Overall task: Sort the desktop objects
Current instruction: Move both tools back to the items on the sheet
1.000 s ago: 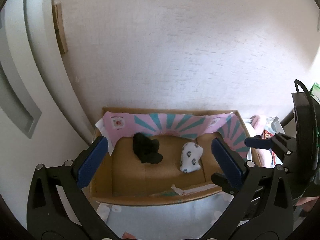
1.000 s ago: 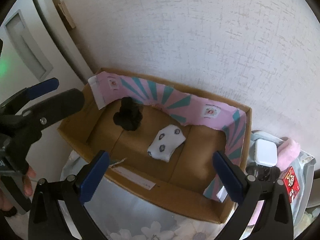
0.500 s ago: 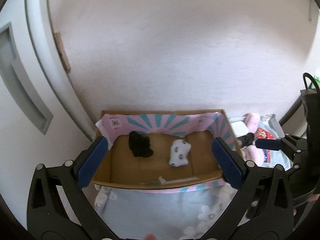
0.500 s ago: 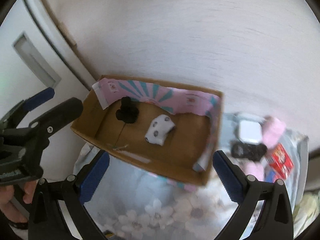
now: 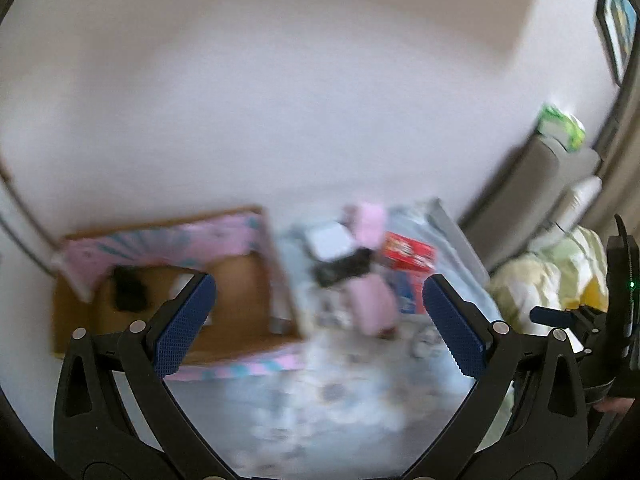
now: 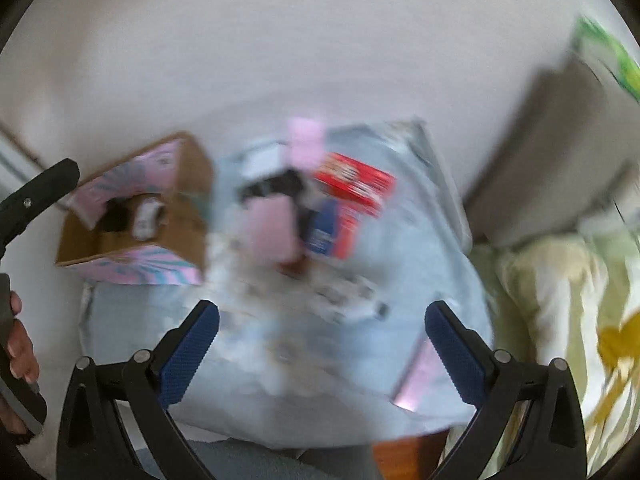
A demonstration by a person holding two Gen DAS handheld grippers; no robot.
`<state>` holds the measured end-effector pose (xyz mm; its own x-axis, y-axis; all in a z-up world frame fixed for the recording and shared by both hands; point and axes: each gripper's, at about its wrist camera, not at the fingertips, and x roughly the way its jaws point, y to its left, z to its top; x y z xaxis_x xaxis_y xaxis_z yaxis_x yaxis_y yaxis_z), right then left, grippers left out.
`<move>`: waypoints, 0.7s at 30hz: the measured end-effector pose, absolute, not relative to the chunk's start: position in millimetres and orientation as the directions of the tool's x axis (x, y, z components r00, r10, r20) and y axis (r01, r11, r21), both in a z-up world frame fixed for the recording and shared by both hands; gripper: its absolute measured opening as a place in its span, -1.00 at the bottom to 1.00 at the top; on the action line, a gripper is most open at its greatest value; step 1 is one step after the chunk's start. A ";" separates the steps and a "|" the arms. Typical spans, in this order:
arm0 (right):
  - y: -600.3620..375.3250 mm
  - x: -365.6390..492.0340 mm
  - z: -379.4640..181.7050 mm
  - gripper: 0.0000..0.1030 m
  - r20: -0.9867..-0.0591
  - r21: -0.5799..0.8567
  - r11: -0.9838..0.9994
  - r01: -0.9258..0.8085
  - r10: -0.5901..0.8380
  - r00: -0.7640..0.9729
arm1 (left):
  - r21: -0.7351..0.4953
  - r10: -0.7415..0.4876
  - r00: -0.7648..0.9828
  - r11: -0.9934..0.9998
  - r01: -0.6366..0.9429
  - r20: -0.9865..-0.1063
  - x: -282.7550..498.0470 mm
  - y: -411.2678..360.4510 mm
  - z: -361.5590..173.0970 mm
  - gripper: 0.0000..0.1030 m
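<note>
Both pictures are smeared by motion, so fine detail is lost. Nearest the lens, the left gripper (image 5: 320,316) has its jaws spread wide with nothing between the ribbed blue pads (image 5: 184,324); the right gripper (image 6: 322,350) is likewise wide open and empty.

Just ahead of both sets of jaws lies a pale blue floral cloth (image 6: 304,364), soft and rumpled, covering the tabletop. Beyond it, roughly centred ahead of the right jaws and toward the right-hand pad of the left jaws, sits the unsorted pile (image 6: 312,204): a red carton (image 6: 354,188), flat-faced and stiff, likely light and best pinched across its narrow sides; a pink soft item (image 6: 268,232), plush-looking, which should squash and can be taken anywhere through its bulk; a small black object (image 5: 340,268) and a white boxy one (image 5: 328,240), both too blurred to judge, though the white one looks smooth and may slip.

Further left of the jaws stands the cardboard box (image 5: 240,280), open-topped, lined along its back wall with pink and teal paper. Inside lie a crumpled black fabric piece (image 5: 128,292) and a white patterned bundle (image 6: 146,216), apparently already sorted.

Farthest off are a white textured wall (image 5: 280,100) and, to the right, pale yellow-green bedding (image 6: 560,300).
</note>
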<state>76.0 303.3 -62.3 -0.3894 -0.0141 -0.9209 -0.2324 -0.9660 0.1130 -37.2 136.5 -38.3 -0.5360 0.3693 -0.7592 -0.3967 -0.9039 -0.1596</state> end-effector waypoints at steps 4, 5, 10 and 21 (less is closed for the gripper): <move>333.3 95.9 -82.2 0.99 -0.931 0.074 -0.952 -0.297 0.041 -0.363 | -0.159 0.387 -0.462 -0.874 -0.458 -0.798 -34.1 180.7 -69.9 0.99; 339.4 99.9 -88.9 0.99 -0.935 0.063 -0.948 -0.311 0.053 -0.349 | -0.147 0.375 -0.449 -0.874 -0.464 -0.811 -33.8 192.0 -79.9 0.99; 362.9 113.9 -123.2 0.98 -0.955 0.052 -0.928 -0.368 0.062 -0.289 | -0.115 0.330 -0.421 -0.880 -0.460 -0.845 -42.9 221.5 -121.4 0.99; 385.8 118.5 -190.0 0.49 -0.975 0.099 -0.916 -0.388 -0.011 -0.224 | -0.017 0.207 -0.443 -0.918 -0.397 -0.872 -61.3 249.6 -183.4 0.90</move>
